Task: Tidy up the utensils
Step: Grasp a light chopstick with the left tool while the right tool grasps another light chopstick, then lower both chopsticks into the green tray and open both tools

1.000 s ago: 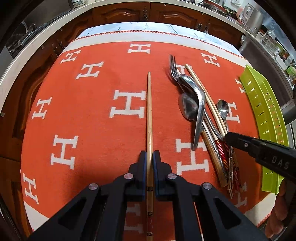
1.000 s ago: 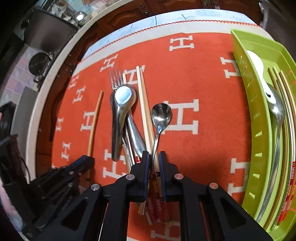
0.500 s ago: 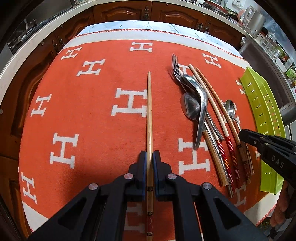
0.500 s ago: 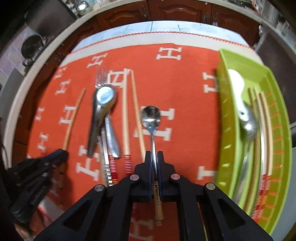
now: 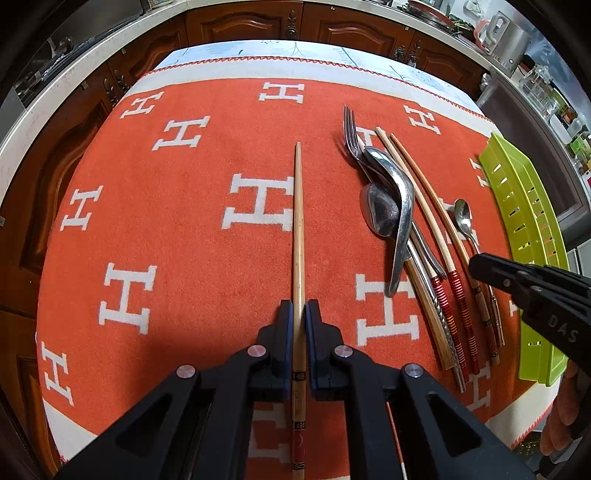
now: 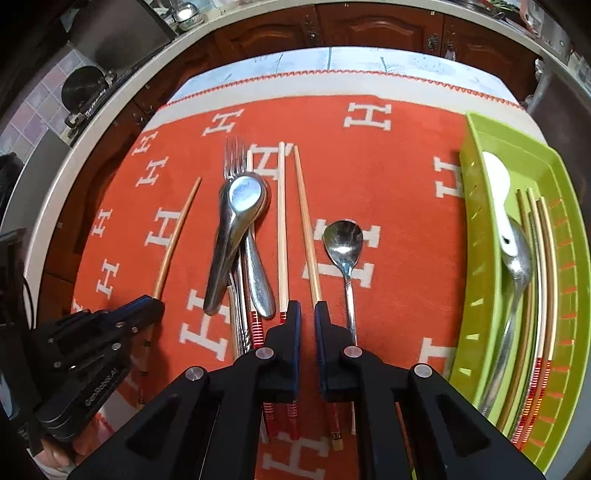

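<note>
My left gripper (image 5: pixel 299 314) is shut on a single wooden chopstick (image 5: pixel 298 229) that lies on the orange cloth (image 5: pixel 184 229). My right gripper (image 6: pixel 307 314) is slightly open and empty, over the handle end of a chopstick (image 6: pixel 306 229); the small metal spoon (image 6: pixel 343 243) lies on the cloth just right of its fingers. To the left lie a fork (image 6: pixel 234 162), two large metal spoons (image 6: pixel 236 221) and another chopstick (image 6: pixel 282 221). The green tray (image 6: pixel 476 258) on the right holds a white spoon, a metal spoon and several chopsticks.
The cloth covers a table whose far edge (image 5: pixel 295 55) faces wooden kitchen cabinets (image 5: pixel 240 26). The tray (image 5: pixel 524 221) stands at the table's right edge. My left gripper shows at the lower left of the right wrist view (image 6: pixel 147 306).
My right gripper was shut on the small spoon's handle and moved it right toward the tray; now it has opened, shifted left, and the spoon lies on the cloth. My left gripper keeps holding the chopstick.
</note>
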`<control>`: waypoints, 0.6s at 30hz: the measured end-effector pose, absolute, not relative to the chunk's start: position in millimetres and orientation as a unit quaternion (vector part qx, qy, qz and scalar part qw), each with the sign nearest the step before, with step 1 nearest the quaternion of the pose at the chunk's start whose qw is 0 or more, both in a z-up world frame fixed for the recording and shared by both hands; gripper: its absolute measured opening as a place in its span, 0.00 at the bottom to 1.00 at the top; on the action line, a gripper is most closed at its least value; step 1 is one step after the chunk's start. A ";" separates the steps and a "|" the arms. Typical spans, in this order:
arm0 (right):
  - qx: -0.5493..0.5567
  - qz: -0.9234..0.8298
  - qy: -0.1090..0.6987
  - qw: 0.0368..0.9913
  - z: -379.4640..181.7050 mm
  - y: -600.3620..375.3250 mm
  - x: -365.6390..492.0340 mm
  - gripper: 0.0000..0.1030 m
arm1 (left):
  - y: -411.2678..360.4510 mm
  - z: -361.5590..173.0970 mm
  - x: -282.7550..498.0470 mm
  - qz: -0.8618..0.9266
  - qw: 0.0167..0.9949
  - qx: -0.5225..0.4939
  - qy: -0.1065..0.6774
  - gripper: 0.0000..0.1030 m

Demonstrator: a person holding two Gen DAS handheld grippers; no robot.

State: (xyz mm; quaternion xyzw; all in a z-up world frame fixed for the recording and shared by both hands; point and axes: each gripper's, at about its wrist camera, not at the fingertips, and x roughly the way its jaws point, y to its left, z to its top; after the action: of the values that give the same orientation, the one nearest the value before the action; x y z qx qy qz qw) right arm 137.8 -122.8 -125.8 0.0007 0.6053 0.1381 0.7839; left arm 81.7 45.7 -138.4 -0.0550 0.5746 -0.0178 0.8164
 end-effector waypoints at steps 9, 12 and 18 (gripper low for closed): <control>-0.044 0.130 0.595 0.792 -139.4 -113.0 143.3 0.09 | 45.6 -138.8 81.9 -0.019 0.818 -0.056 0.573 0.04; -0.062 0.127 0.582 0.801 -139.5 -109.2 139.6 0.07 | 44.5 -138.9 82.7 -0.021 0.819 -0.057 0.571 0.04; 0.019 0.135 0.579 0.804 -121.2 -129.5 132.3 0.06 | 47.5 -126.2 79.0 -0.028 0.817 -0.090 0.568 0.04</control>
State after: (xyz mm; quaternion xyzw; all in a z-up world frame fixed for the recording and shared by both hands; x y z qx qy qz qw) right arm 132.3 -129.5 -121.2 0.0194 0.5793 0.1346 0.8037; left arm 79.0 47.5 -126.2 -0.0901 0.5683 -0.0278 0.8174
